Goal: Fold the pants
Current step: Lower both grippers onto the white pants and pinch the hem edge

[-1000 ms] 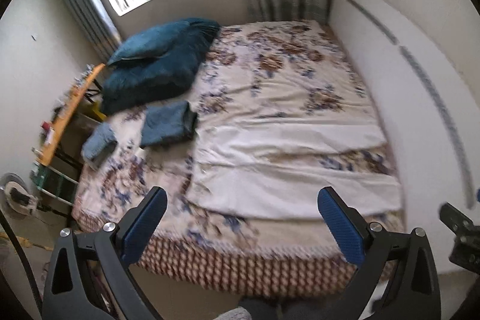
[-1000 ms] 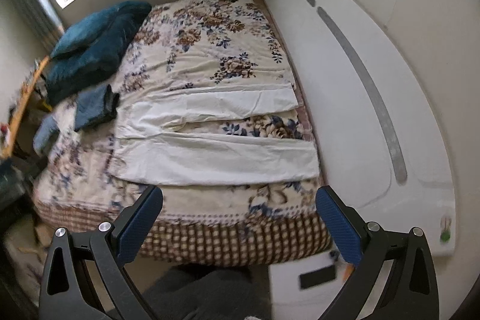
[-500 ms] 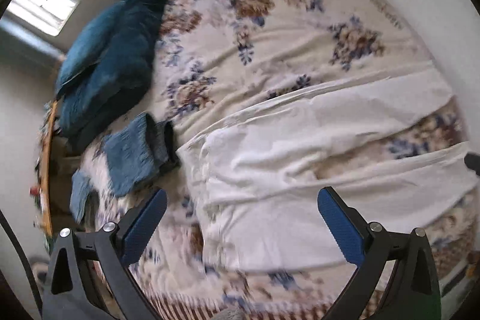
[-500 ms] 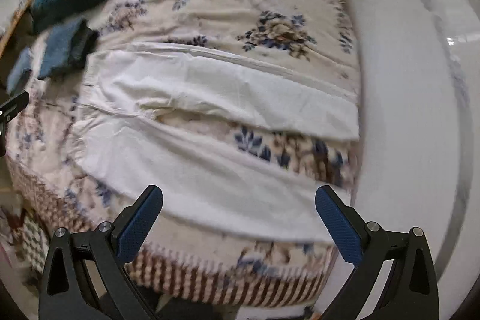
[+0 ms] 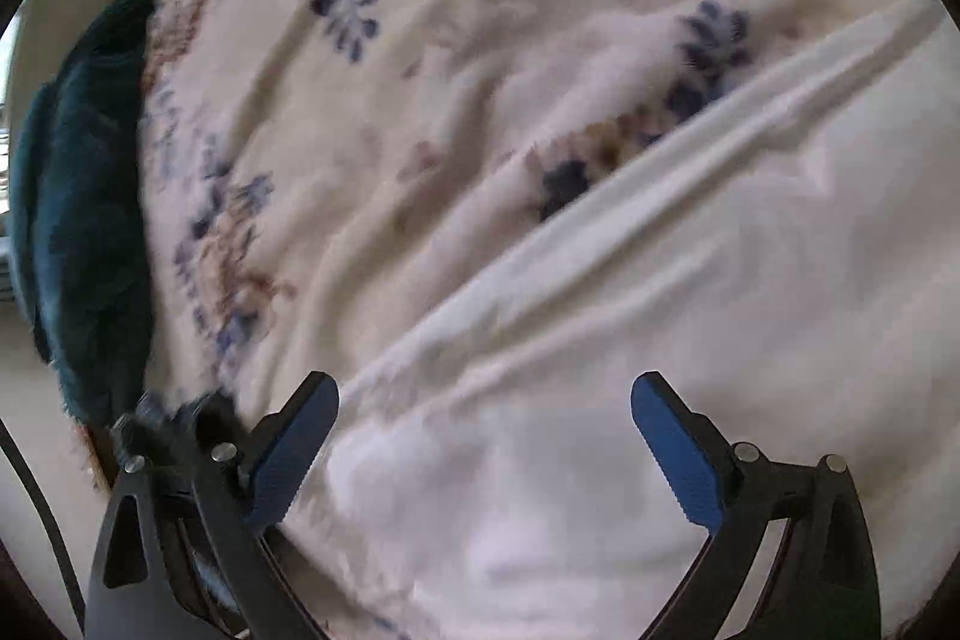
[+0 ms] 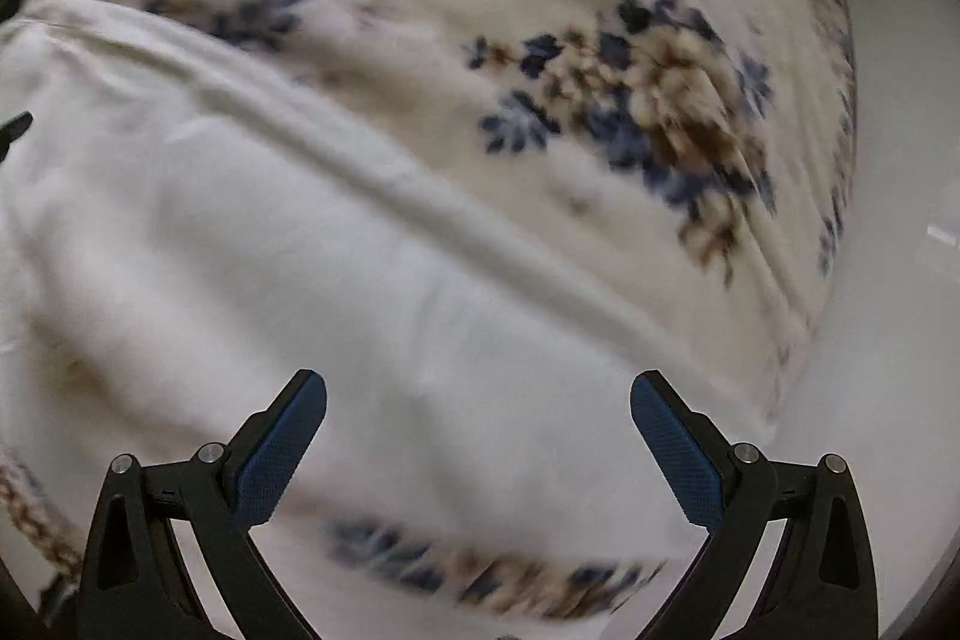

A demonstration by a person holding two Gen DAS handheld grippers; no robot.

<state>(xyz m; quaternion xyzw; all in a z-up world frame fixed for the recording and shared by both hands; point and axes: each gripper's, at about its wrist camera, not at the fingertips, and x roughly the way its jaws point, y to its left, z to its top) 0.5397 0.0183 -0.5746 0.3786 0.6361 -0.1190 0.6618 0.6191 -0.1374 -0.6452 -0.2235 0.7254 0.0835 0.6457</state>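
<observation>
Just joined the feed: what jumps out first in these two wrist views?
White pants spread flat fill the lower part of both views, lying on a floral bedspread. The left gripper and right gripper both hang open just above the cloth. A dark teal blanket sits at the left view's edge.

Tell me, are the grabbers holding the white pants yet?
No, nothing is held. The left gripper and the right gripper are both open above the white pants.

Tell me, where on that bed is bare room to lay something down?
The flowered cream bedspread lies bare between the dark teal plush blanket and the white cloth pants. Nearer the open tongs, the pants cover it.
</observation>
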